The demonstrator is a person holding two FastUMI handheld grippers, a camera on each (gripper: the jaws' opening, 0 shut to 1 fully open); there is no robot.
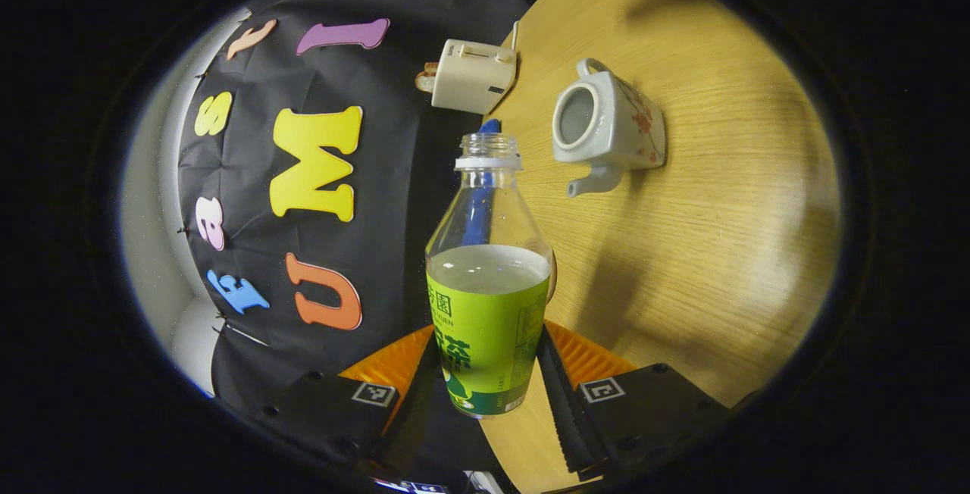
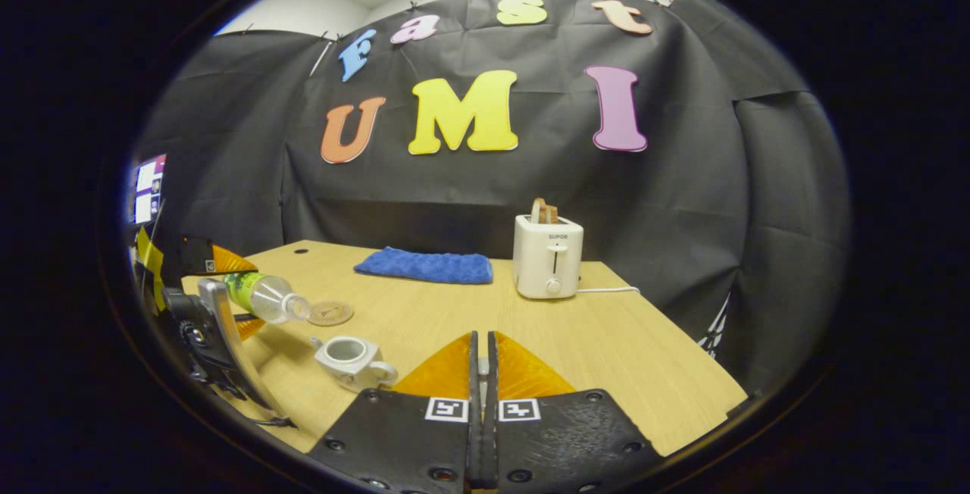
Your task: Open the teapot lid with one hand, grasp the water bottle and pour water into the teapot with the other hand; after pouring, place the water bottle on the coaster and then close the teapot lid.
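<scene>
My left gripper (image 1: 487, 339) is shut on a clear water bottle (image 1: 489, 282) with a green label, uncapped and about half full. The bottle is tipped over, its mouth pointing toward the white teapot (image 1: 606, 130). The teapot stands on the wooden table with its top open and no lid on it. In the right gripper view the bottle (image 2: 265, 295) hangs tilted just above and left of the teapot (image 2: 348, 361), and a round coaster (image 2: 330, 313) lies behind them. My right gripper (image 2: 482, 339) is shut, with a pale sliver of the lid between its fingers.
A white toaster (image 2: 548, 255) with bread in it stands at the back of the table (image 2: 606, 357), its cord running right. A folded blue cloth (image 2: 426, 265) lies to its left. A screen (image 2: 148, 187) glows at the far left.
</scene>
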